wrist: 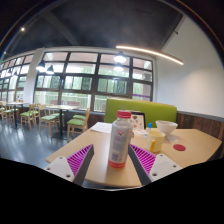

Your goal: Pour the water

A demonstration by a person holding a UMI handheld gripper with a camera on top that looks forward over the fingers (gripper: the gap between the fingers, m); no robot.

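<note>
Red-capped and clear, the bottle (120, 140) is standing upright between the magenta pads (80, 158), and the gripper (118, 160) seems to be closing on it, though whether both fingers are pressing I cannot tell. Judging by this, the grasp step is underway; next comes lifting and tilting toward the yellow cup (157, 141) just beside it. A white bowl (167, 127) is sitting beyond, leaving open table (200, 150) around.

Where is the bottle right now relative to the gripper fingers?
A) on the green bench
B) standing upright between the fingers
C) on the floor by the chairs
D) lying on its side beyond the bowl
B: the bottle stands upright on the table between the two pink-padded fingers, a gap showing at each side, so the gripper is open.
</note>
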